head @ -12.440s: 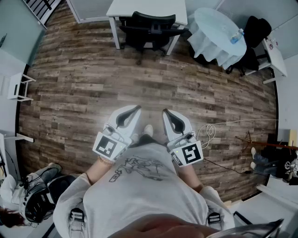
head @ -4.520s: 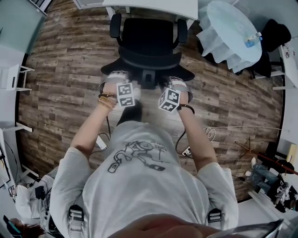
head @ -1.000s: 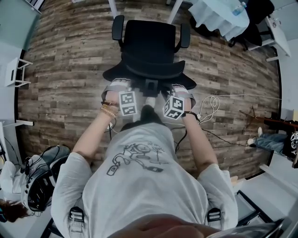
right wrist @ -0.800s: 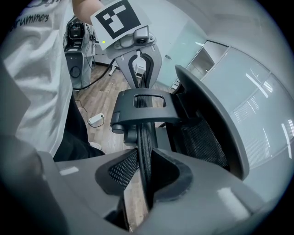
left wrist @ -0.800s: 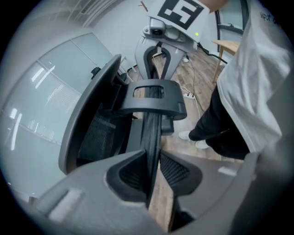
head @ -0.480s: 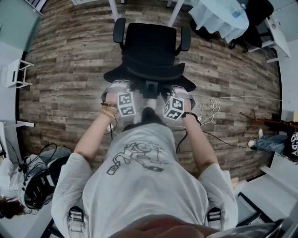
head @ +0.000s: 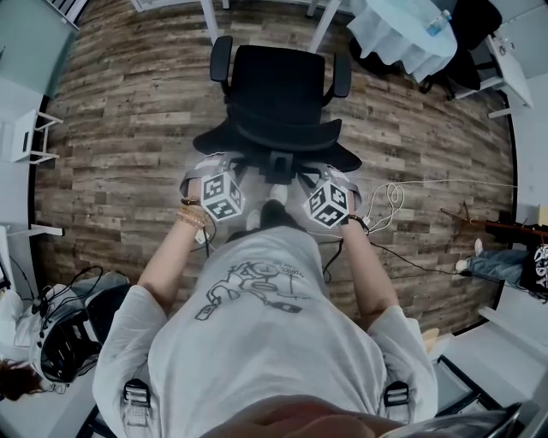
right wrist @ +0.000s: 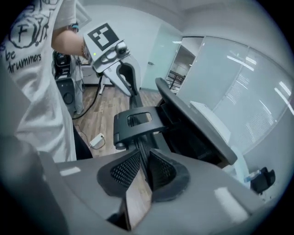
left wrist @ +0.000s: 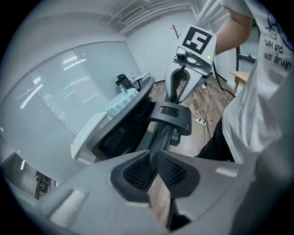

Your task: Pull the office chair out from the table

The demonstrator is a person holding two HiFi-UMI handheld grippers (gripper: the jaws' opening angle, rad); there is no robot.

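The black office chair (head: pixel 278 81) stands on the wood floor, away from the white table whose legs (head: pixel 208 10) show at the top edge. I stand right behind its backrest (head: pixel 276 137). My left gripper (head: pixel 218 162) and right gripper (head: pixel 332 171) hover just behind the backrest's top edge, one at each side of the rear bracket (head: pixel 276 161). In the left gripper view the jaws (left wrist: pixel 154 161) are closing with only a narrow gap and nothing between them; the backrest (left wrist: pixel 131 114) lies beyond. The right gripper's jaws (right wrist: pixel 144 163) are closing too, holding nothing, above the bracket (right wrist: pixel 138 121).
A round table with a white cloth (head: pixel 402 34) stands at the top right, with dark chairs behind it. Cables (head: pixel 390 195) trail over the floor at the right. A dark bag (head: pixel 60 342) lies at the lower left, and a small white stand (head: pixel 26 137) sits by the left wall.
Both grippers have lifted off the backrest's top edge and rolled, so their marker cubes now tilt outward. The chair has stayed where it was.
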